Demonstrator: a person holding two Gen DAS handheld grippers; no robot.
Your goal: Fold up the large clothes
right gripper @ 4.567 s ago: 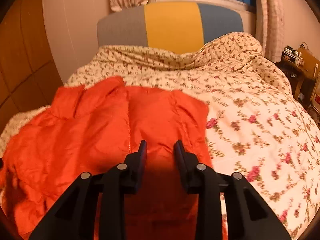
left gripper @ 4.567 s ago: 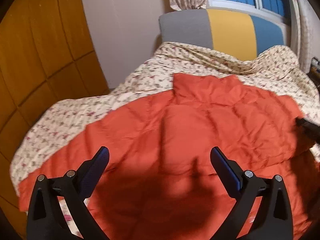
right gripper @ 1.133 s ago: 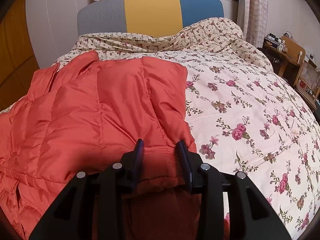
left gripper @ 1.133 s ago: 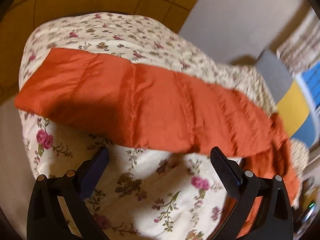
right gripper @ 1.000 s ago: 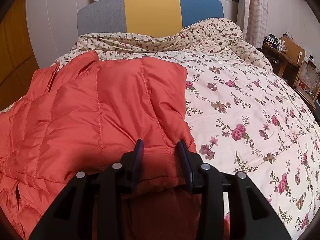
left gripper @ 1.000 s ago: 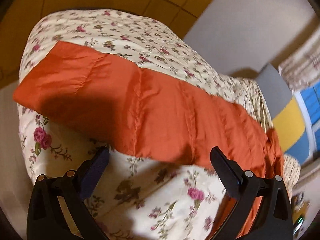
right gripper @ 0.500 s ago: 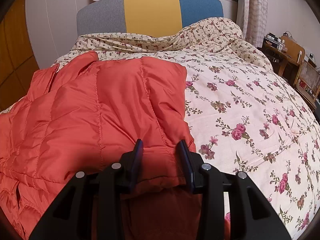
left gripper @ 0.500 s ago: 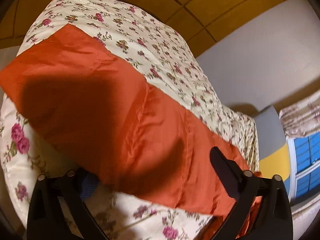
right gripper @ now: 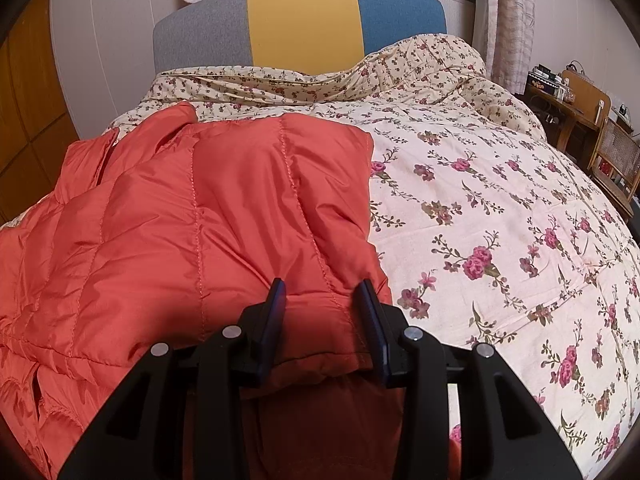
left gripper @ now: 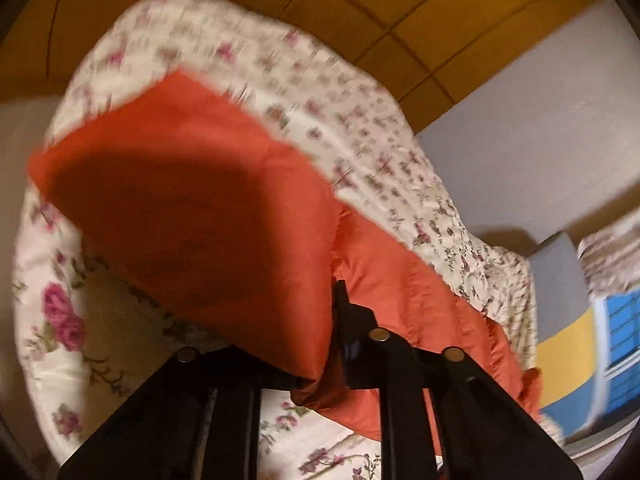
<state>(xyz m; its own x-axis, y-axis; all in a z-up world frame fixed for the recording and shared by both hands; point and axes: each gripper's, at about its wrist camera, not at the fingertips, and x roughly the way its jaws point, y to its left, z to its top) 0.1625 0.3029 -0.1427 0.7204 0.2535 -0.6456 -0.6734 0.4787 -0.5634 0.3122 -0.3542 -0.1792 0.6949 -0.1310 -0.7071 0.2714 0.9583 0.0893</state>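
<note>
The left gripper [left gripper: 320,344] has just snapped closed on a fold of the orange quilted down jacket [right gripper: 208,216], its jaws pinching the fabric at the near edge of what looks like a sleeve [left gripper: 192,208], which stretches away to the far left across the floral bedspread [right gripper: 500,208]. The left wrist view is blurred, so the exact bite cannot be read, but orange cloth fills the space where the jaws meet. Across the garment, the right gripper [right gripper: 322,320] clamps a thick roll of the jacket's near hem, with the body of the jacket lying on the left half of the bed below the grey, yellow and blue headboard [right gripper: 300,24]. With both ends now held, the sleeve appears ready to be carried inward for a fold. 1 second earlier the left jaws stood wide apart over bare bedspread just short of the sleeve; the right grip is unchanged.
</note>
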